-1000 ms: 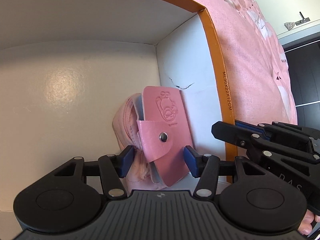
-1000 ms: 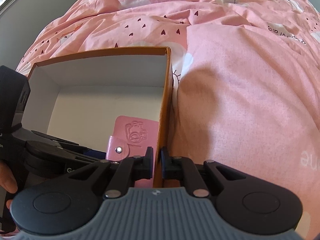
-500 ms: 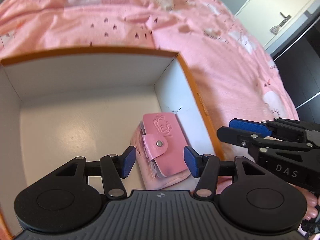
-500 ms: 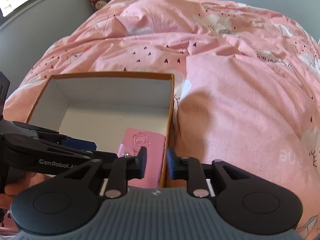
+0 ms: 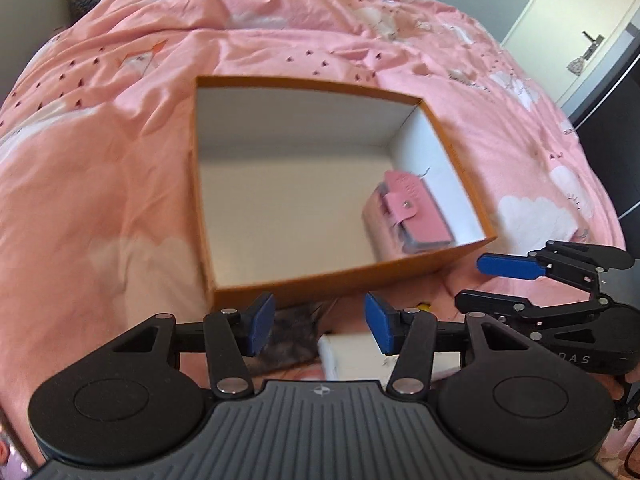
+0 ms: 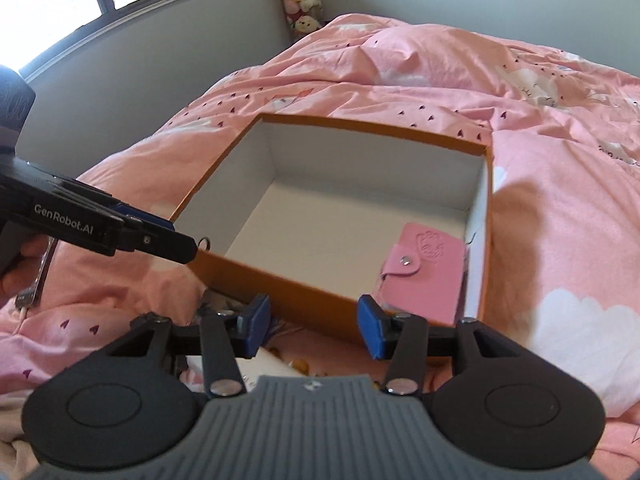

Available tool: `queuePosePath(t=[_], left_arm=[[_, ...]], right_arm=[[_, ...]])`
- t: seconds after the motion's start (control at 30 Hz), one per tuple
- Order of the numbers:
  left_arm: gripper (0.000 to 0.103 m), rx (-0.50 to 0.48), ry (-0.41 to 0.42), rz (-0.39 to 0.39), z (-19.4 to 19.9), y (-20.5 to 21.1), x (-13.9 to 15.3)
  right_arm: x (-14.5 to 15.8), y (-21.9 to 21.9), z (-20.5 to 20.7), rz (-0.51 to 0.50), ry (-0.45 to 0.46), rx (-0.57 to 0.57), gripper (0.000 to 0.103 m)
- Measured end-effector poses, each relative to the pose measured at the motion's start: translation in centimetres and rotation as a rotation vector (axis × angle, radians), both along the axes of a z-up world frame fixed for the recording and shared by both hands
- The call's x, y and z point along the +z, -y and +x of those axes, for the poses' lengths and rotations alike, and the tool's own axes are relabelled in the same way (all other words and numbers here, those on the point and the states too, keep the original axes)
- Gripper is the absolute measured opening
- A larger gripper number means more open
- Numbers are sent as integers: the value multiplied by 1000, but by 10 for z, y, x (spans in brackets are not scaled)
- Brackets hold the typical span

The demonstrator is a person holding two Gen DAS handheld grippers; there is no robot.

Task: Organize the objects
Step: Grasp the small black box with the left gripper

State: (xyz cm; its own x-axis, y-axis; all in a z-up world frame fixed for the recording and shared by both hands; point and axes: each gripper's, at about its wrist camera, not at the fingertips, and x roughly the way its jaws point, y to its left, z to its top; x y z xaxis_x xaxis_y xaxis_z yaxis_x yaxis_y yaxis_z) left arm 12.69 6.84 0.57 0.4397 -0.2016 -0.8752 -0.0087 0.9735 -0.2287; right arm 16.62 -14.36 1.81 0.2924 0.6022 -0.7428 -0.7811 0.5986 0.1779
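Now both grippers hang empty with jaws spread, the left gripper (image 5: 319, 325) and right gripper (image 6: 312, 325) each just short of the box's (image 6: 280, 276) near wall. Ahead of the right jaws, the pink wallet (image 6: 424, 264) lies flat in the box's near right corner (atop a paler pouch (image 5: 374, 224)), tucked there probably to spare floor. Loose items (image 5: 294, 338), blurred, wait beneath the left jaws, likely next.
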Motion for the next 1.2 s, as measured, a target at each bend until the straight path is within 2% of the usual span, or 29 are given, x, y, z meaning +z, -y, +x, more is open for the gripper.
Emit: queuePosePath(t=[0.1,0.2,0.33,0.5,0.63,0.8,0.97,1.2], left_arm=[[60,85,-56,32,-14,-9,-16],[60,199,-120,-4,-25,-16,-35],[66,333,-205,-50,-34,-27,-59],[72,415,-241,-55,-39,-29,-78],[73,458,-280,-116,-40,-28,-92],[72,486,-295,-119,-41,-26,-102],[63,481,-280,-136,-44,-30,-101],[48,354,-201,-66,-45,-33,-74]], right_arm=[[-13,-7,-16,-36,-25,51,51],[-24,-14,-29,-61,-34,84,51],[-34,-24,-41,-87,-24,92,50],[-40,-35,-49,-100,-12,94,50],[-45,-42,-49,-106,-26,101,50],[-46,-51,-46,-121,-10,128,50],[-45,-72,-46,-138,39,228,50],[-55,-107,-48,-187,79,408,50]])
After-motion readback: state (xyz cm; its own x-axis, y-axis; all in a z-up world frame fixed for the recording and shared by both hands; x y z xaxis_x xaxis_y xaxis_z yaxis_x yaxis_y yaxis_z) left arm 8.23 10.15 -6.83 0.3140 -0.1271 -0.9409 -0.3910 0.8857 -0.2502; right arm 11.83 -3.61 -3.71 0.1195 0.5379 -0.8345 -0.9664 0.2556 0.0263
